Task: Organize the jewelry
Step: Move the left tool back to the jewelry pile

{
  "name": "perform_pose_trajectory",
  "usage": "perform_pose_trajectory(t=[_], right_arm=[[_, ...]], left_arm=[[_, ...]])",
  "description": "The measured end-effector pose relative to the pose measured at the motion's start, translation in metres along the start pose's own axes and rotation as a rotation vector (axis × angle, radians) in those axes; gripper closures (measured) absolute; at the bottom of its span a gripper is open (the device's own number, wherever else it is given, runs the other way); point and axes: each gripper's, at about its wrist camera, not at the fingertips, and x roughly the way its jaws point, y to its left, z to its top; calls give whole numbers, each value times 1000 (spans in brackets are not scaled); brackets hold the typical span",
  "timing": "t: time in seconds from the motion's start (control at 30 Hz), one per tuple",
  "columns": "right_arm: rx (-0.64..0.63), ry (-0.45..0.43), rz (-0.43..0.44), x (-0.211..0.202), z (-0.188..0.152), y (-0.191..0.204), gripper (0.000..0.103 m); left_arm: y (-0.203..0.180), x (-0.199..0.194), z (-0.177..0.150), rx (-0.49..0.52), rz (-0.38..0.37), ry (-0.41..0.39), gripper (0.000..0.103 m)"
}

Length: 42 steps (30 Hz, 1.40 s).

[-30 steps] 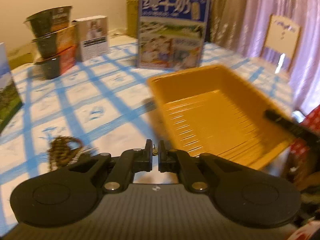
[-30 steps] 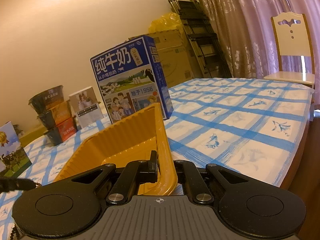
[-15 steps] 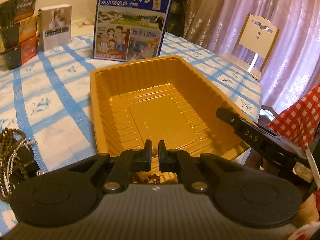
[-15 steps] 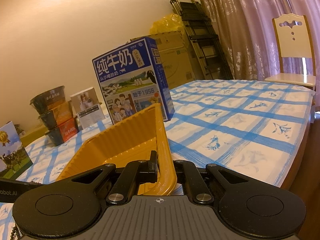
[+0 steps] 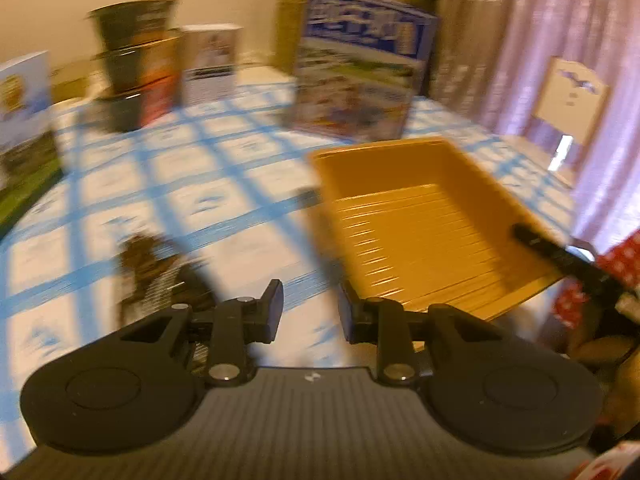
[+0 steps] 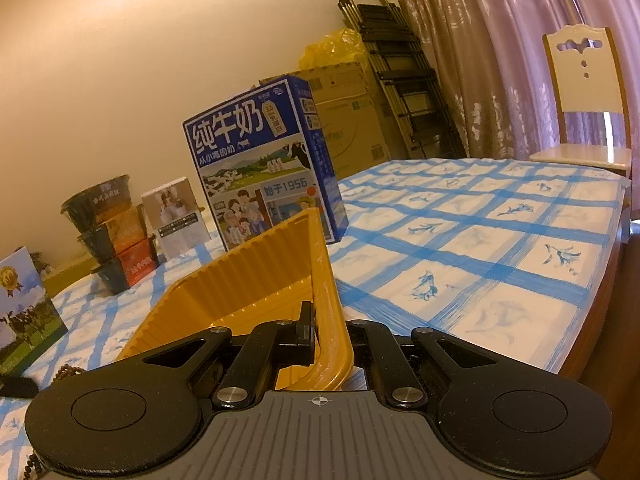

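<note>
Jewelry is seen as one dark heap of beaded strands, badly blurred, lying on the checked tablecloth to the left of the yellow tray; in the right wrist view a short run of the same beads is glimpsed left of the tray. How many strands make up the heap cannot be told, and whether any bead lies in the tray cannot be told either, the near floor of the tray being hidden. One tray is counted, and two grippers. The left gripper is held over the cloth just left of the tray's near corner; its jaws have just been opening and are now spread, with nothing between them. The right gripper is pinched on the tray's near wall, its jaws pressed against the plastic from both sides. Beyond the tray one blue milk carton is stood upright. Left of the carton one small white box and a stack of three dark bowls are placed, and further left one picture card. One pale chair is set far to the right of the tray, before the curtains.
</note>
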Motion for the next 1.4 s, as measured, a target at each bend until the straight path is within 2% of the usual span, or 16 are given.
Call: perform_pose_trajectory(t=[0.17, 0.33, 0.7, 1.1, 1.27, 1.4], right_arm=[[0, 5, 19, -2, -1, 1, 97], [-5, 2, 32, -4, -2, 3, 97], [-7, 4, 29, -5, -2, 4, 97], [-7, 4, 32, -5, -3, 3, 97], [-8, 5, 32, -5, -4, 2, 97], [-8, 5, 31, -5, -4, 2, 97]], left_arm=[[36, -20, -18, -18, 112, 34, 77], [52, -33, -31, -43, 152, 58, 77], [45, -34, -36, -30, 129, 62, 77], [5, 1, -30, 144, 112, 33, 77], [1, 18, -23, 125, 73, 29, 77], [11, 34, -22, 84, 80, 58, 77]])
